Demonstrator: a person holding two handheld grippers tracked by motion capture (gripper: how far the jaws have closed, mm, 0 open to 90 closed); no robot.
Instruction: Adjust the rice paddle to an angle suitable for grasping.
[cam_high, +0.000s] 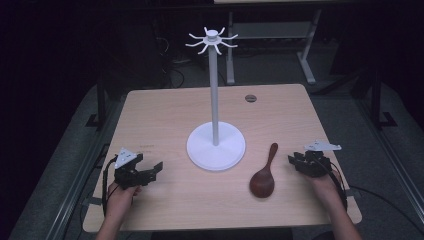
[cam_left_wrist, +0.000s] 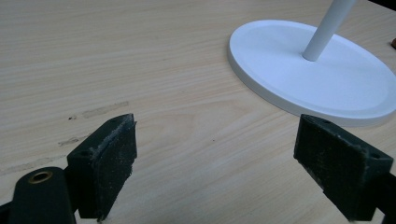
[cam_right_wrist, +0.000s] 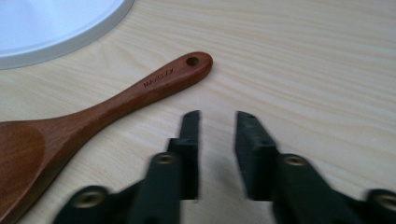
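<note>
Light wood table (cam_high: 165, 115), pale grain, fills the middle of the high view. White stand (cam_high: 215, 145) at table center: round flat base, thin upright pole, ring of curved hooks at the top. Wooden spoon (cam_high: 265, 172) lies flat on the table just right of the stand base, apart from it; dark reddish-brown, glossy, broad oval bowl, slim handle with a small hole at the tip and faint lettering stamped near it. Long axis runs near-to-far, slightly slanted: bowl toward the person, handle tip pointing away and a bit right. Left gripper (cam_high: 152, 169) low over the near-left table, jaws spread wide, nothing between them, aimed toward the stand base. Right gripper (cam_high: 295, 161) just right of the spoon handle, not touching; jaws narrowed to a small gap, nothing held.
</note>
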